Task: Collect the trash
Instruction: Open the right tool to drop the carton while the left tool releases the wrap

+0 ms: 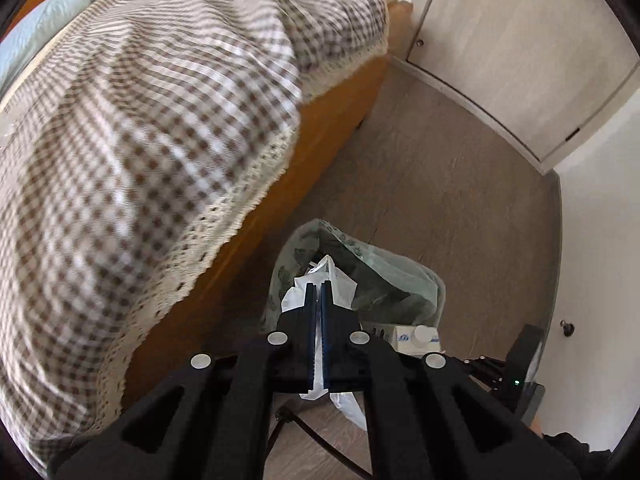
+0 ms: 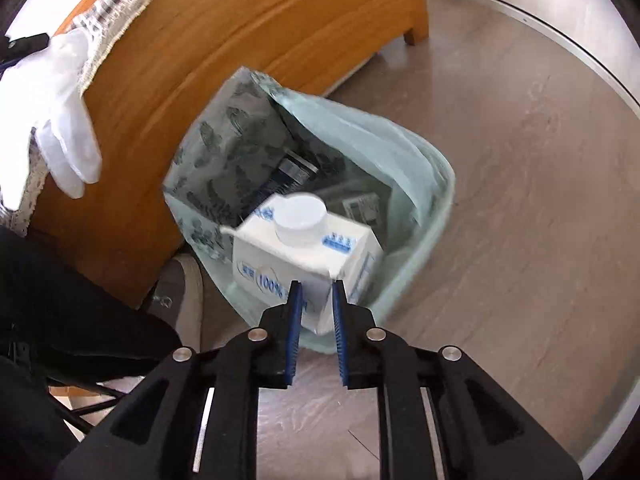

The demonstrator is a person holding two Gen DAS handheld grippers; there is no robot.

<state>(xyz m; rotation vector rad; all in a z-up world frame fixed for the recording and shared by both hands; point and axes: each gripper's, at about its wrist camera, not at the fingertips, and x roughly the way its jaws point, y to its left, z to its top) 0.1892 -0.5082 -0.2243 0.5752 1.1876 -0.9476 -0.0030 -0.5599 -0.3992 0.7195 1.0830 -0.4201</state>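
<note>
A pale green trash bag [image 2: 404,148] stands open on the floor beside the bed, with dark trash inside. My right gripper [image 2: 316,286] is shut on a white milk carton [image 2: 304,256] with a white cap, held over the bag's near rim. My left gripper [image 1: 319,286] is shut on a thin white plastic bag [image 1: 340,284], held above the trash bag [image 1: 400,276]. The carton also shows in the left wrist view [image 1: 412,338]. The white plastic bag hangs at the left in the right wrist view [image 2: 64,108].
A bed with a checked blanket [image 1: 160,120] and an orange wooden frame [image 2: 240,40] stands left of the bag. White cupboard doors [image 1: 520,40] line the far wall. Wood-look floor [image 2: 520,200] lies to the right. A person's shoe [image 2: 184,292] is by the bed frame.
</note>
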